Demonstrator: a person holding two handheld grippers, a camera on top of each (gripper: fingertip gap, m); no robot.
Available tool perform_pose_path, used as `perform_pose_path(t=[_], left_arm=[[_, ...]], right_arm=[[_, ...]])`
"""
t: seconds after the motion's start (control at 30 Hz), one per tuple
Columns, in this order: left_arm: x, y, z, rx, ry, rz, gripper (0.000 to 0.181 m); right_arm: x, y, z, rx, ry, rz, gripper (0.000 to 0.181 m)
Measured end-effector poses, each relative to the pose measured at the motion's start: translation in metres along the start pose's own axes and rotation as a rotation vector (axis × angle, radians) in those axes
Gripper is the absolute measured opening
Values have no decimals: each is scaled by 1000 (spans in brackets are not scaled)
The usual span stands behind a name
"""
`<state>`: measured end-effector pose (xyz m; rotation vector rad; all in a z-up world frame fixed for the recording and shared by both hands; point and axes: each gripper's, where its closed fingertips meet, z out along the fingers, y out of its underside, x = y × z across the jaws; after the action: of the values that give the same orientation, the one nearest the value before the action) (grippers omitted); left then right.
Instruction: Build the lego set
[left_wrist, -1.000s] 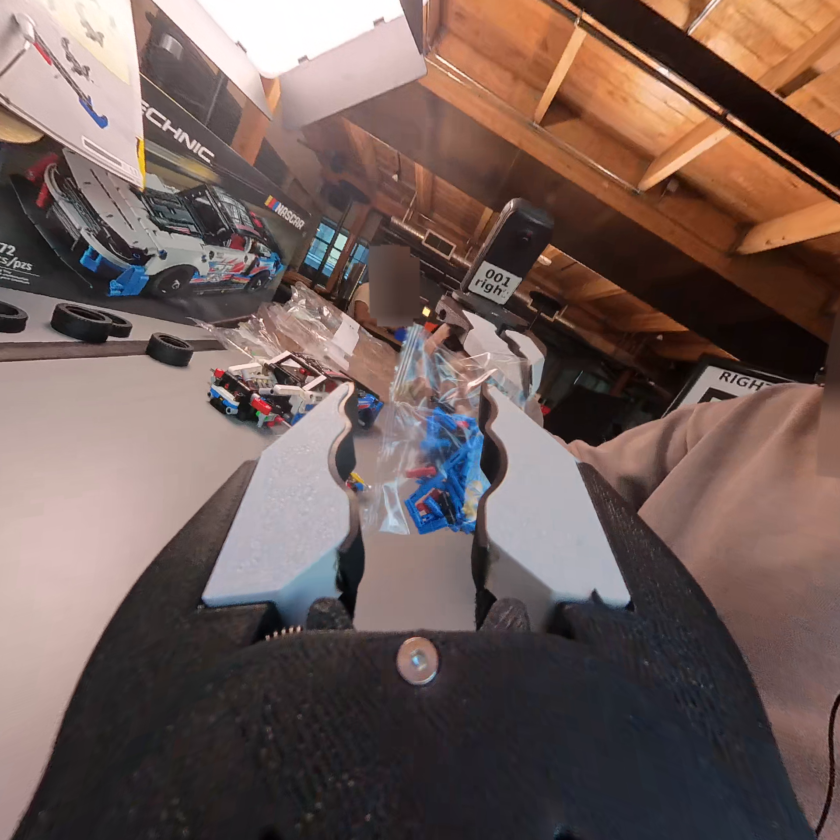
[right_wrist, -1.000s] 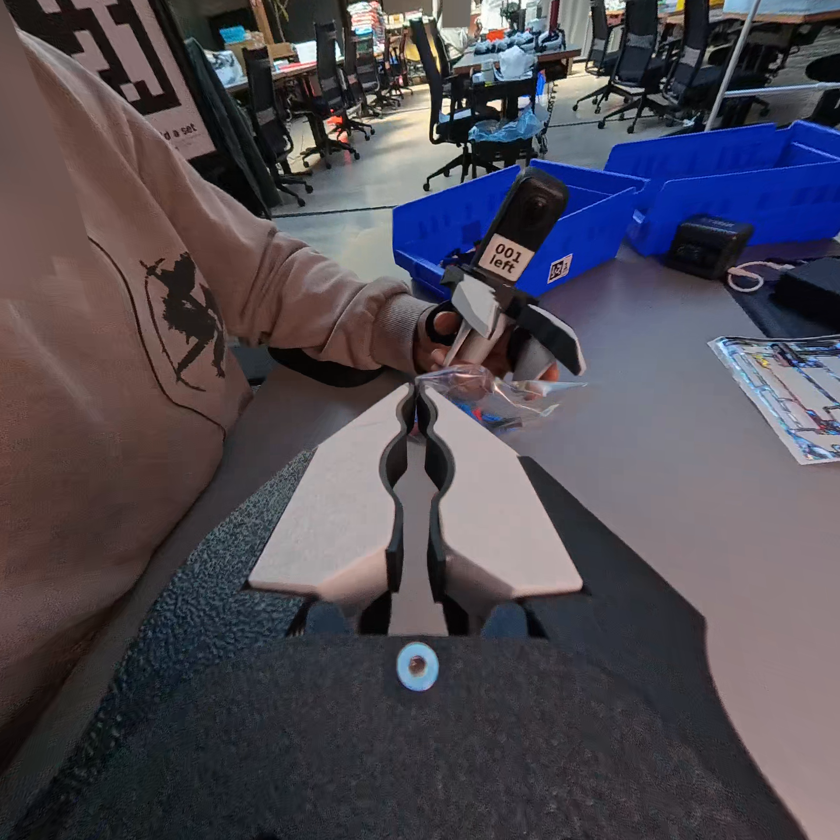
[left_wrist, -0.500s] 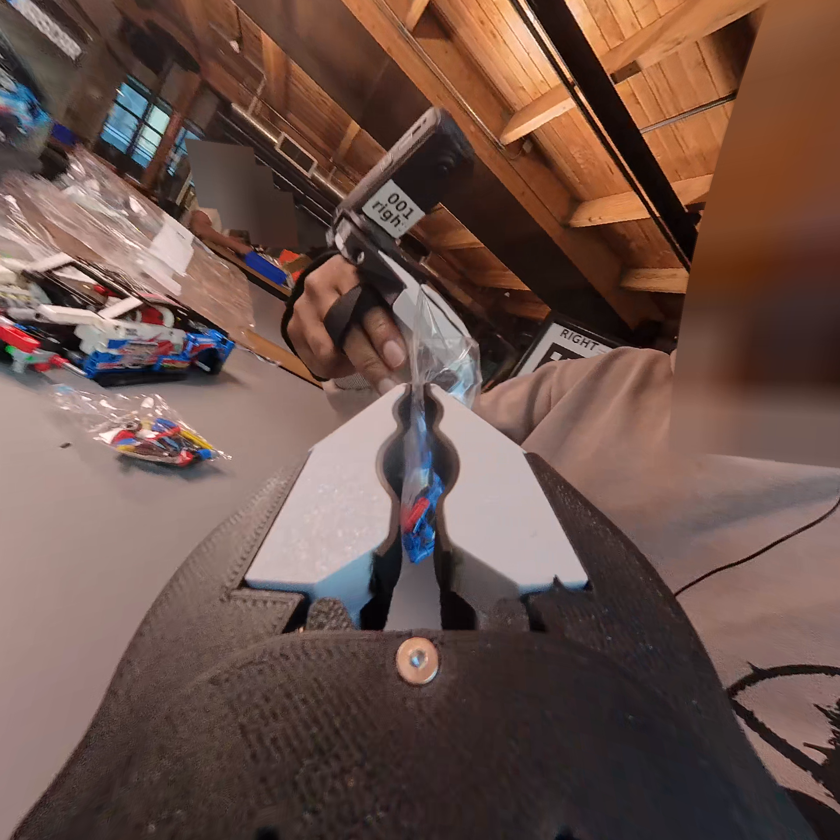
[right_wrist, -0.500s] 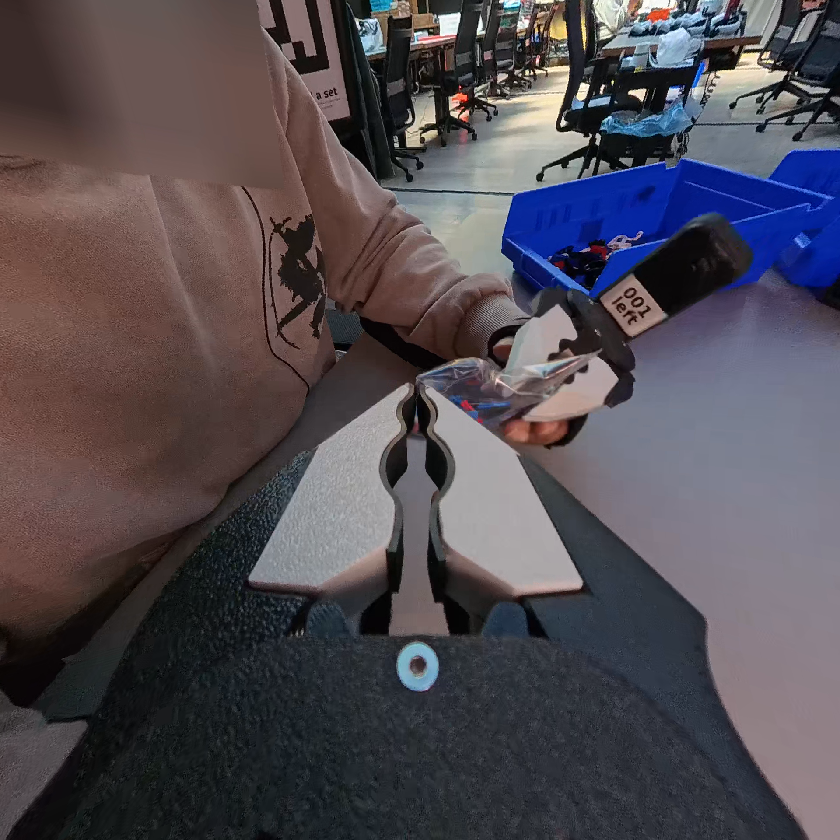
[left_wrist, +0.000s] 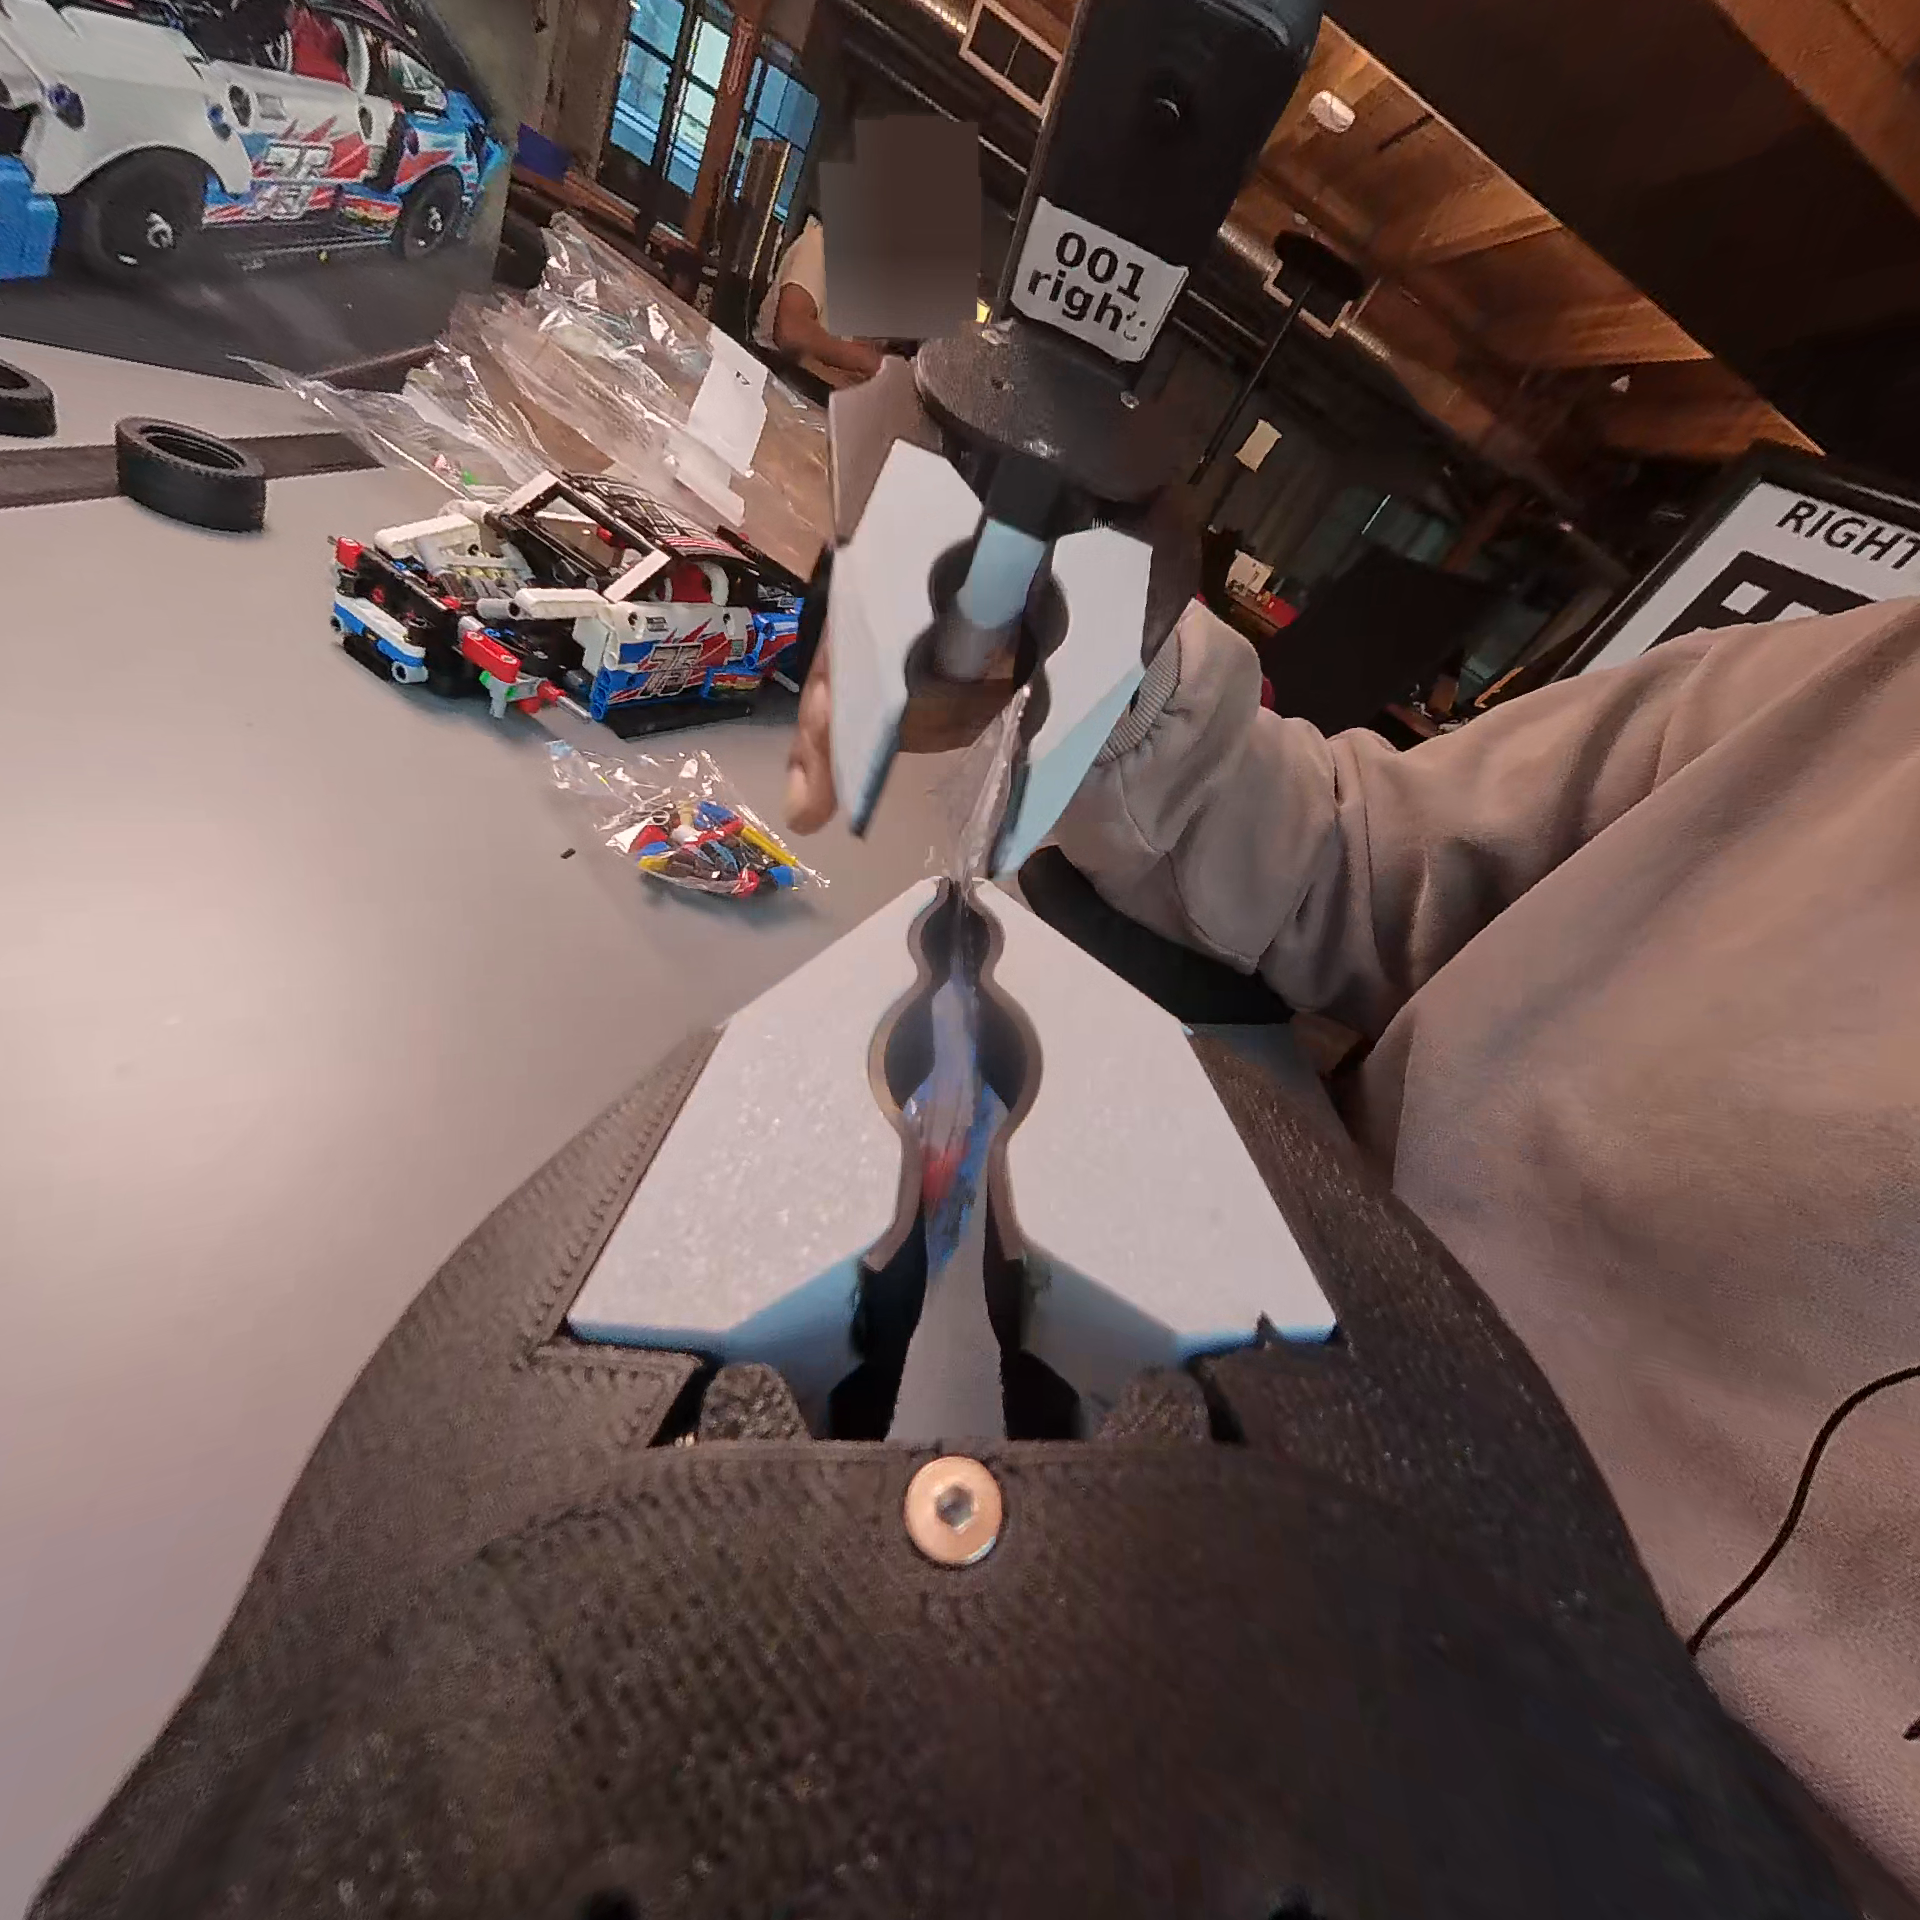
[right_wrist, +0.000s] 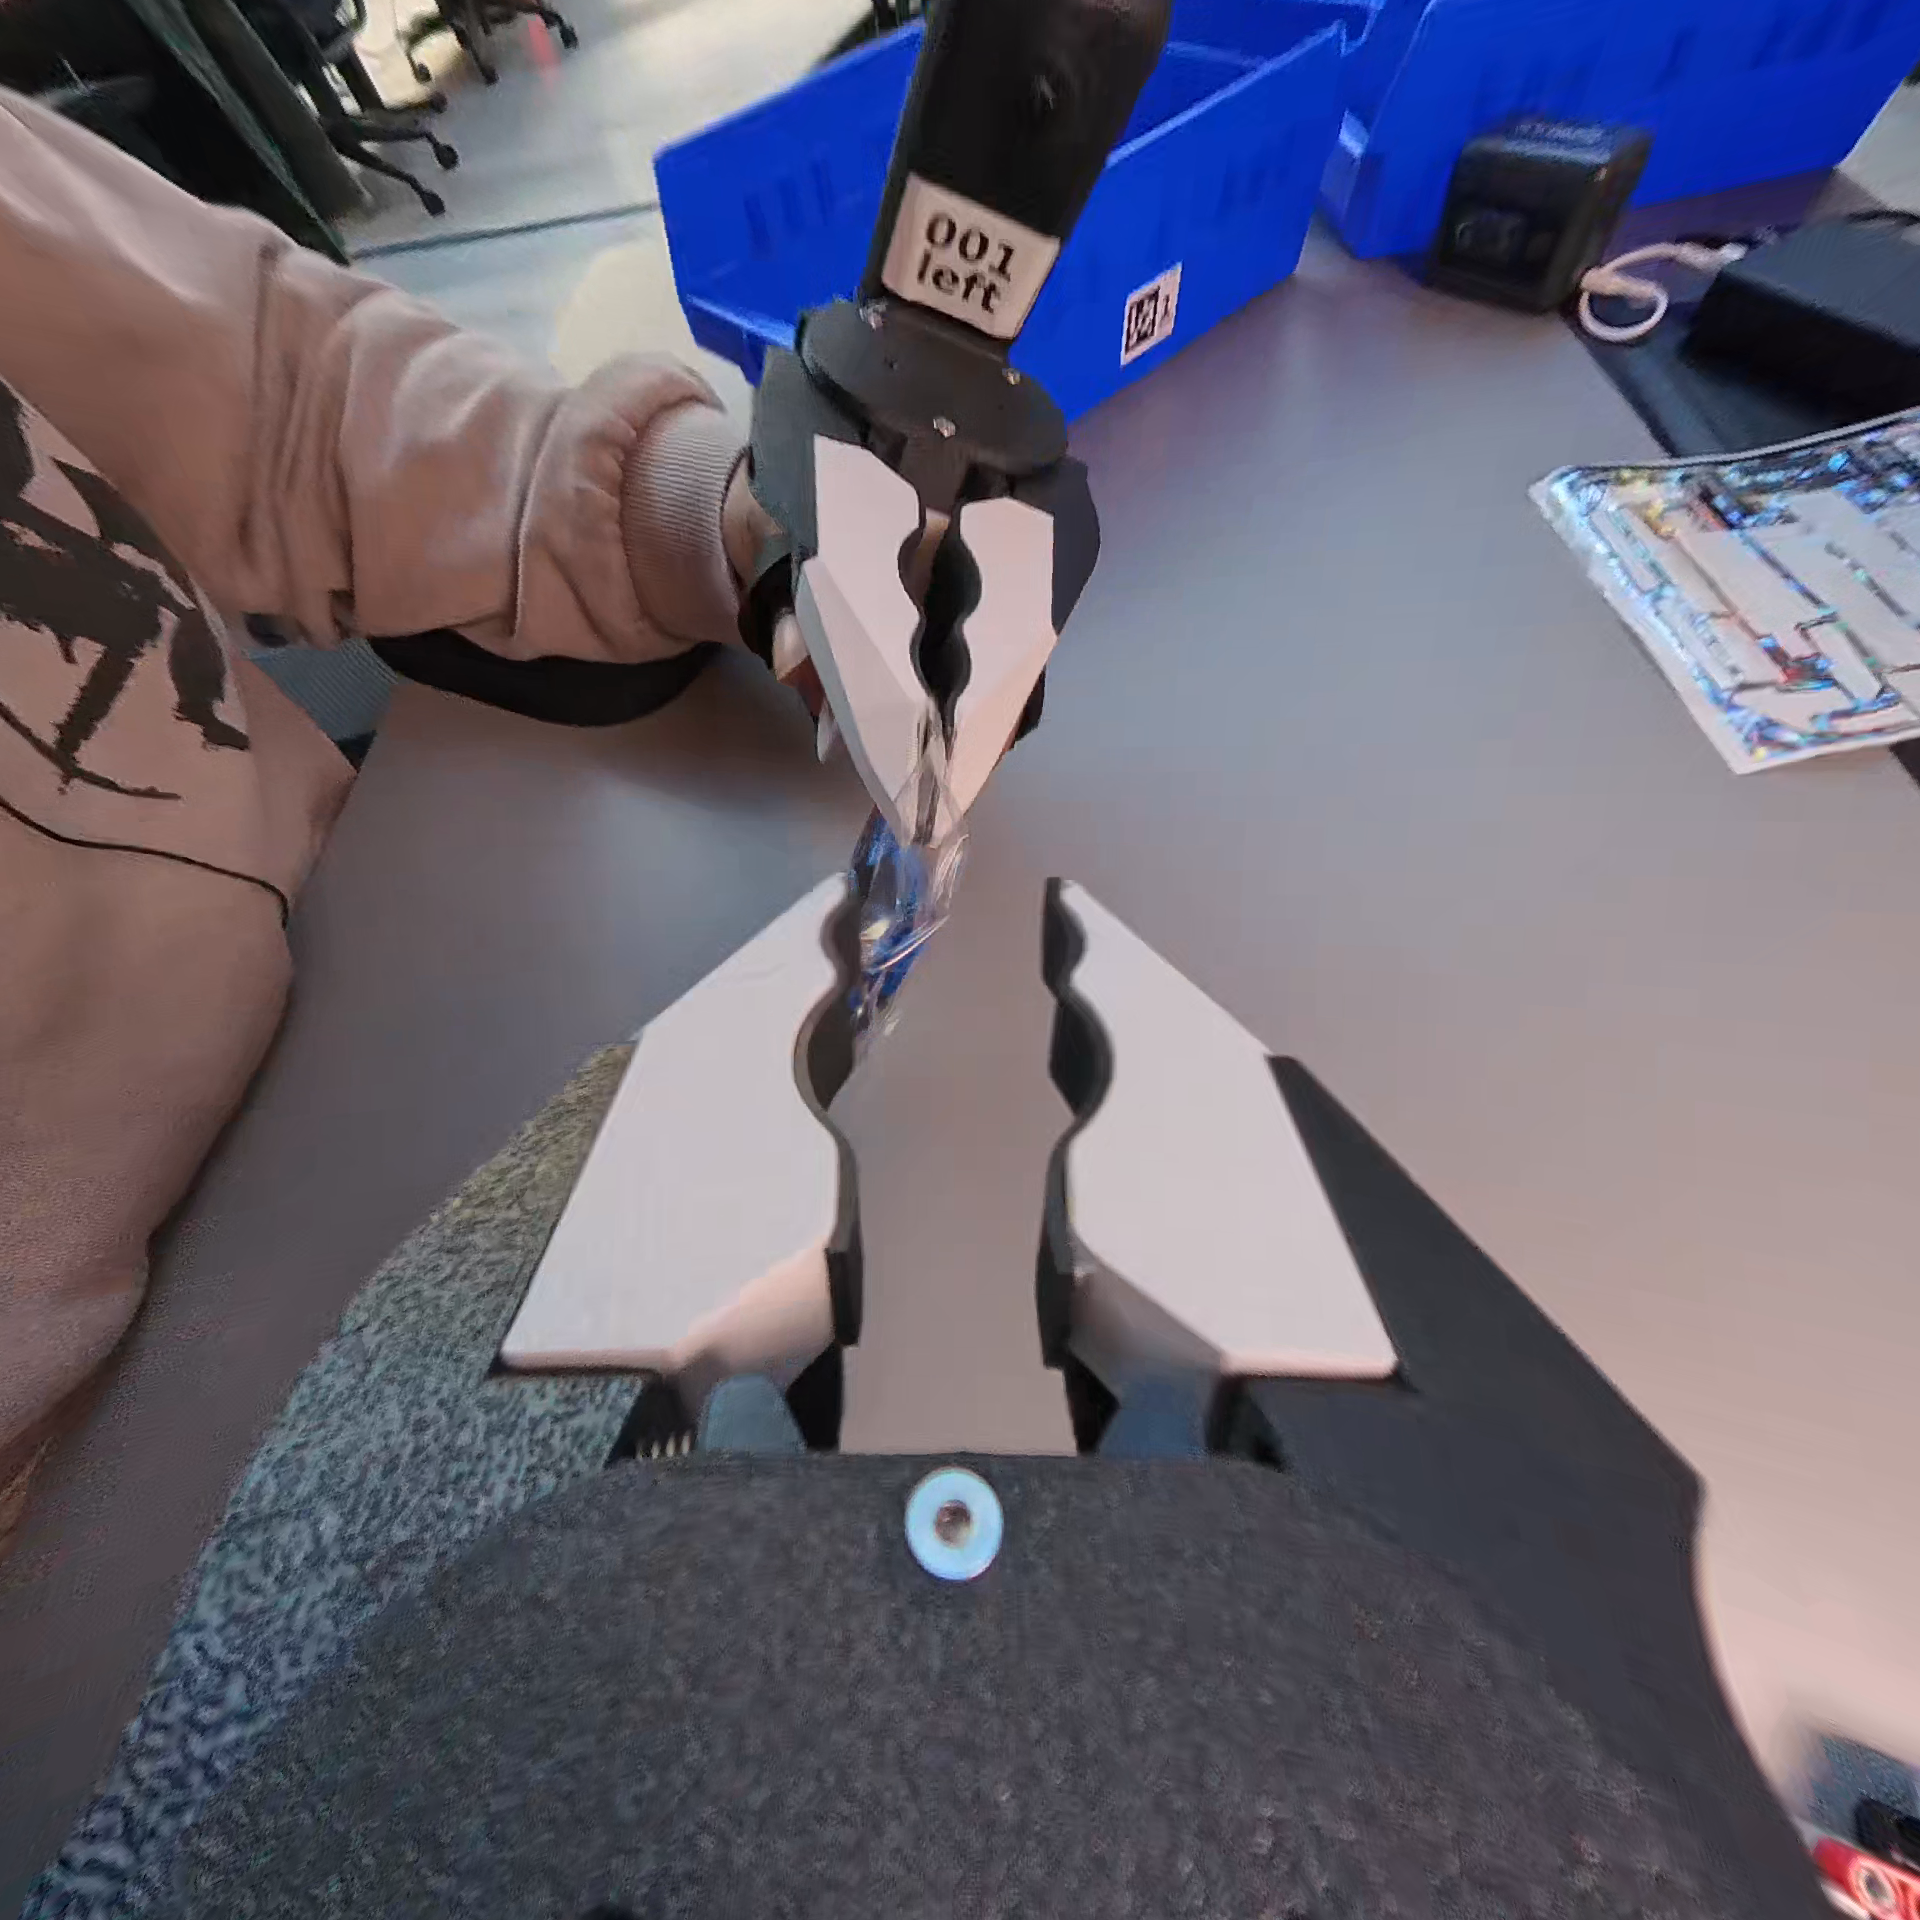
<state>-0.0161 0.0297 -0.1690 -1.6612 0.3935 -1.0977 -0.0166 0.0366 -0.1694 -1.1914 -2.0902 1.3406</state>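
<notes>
Clear plastic bag of blue pieces is hanging above the table, pinched in the clenched left gripper; the right gripper is gaping wide, bag brushing one finger.

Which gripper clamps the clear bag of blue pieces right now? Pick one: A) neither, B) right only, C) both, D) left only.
D: the left gripper is shut on the clear bag, while the right gripper stands open, the bag lying against one finger only.
</notes>
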Motion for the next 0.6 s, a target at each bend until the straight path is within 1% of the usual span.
perform_pose_path(t=[0.03,0.07,0.1,0.2,0.33,0.47,0.5,0.57,0.6], left_arm=[[-3,1,-1,-10,-20,2,0],[-7,2,-3,-18,-35,2,0],[-8,-1,-5,-3,-32,-12,0],[-5,-12,-5,47,1,-63,0],[-2,-16,-8,78,47,-112,0],[-1,-13,-9,79,66,-166,0],[-2,-14,-11,90,65,-179,0],[-7,-17,-15,107,48,-184,0],[-9,-18,-17,113,43,-186,0]], right_arm=[[0,7,5,-34,-4,-1,11],[2,8,5,-40,-5,-5,3],[4,4,2,-13,3,-16,0],[5,-7,-9,56,-13,-2,0],[1,-16,-18,143,-74,31,0],[-3,-15,-16,153,-107,47,0],[-2,-18,-18,171,-96,46,4],[0,-19,-20,178,-79,55,34],[3,-15,-18,147,-54,49,38]])
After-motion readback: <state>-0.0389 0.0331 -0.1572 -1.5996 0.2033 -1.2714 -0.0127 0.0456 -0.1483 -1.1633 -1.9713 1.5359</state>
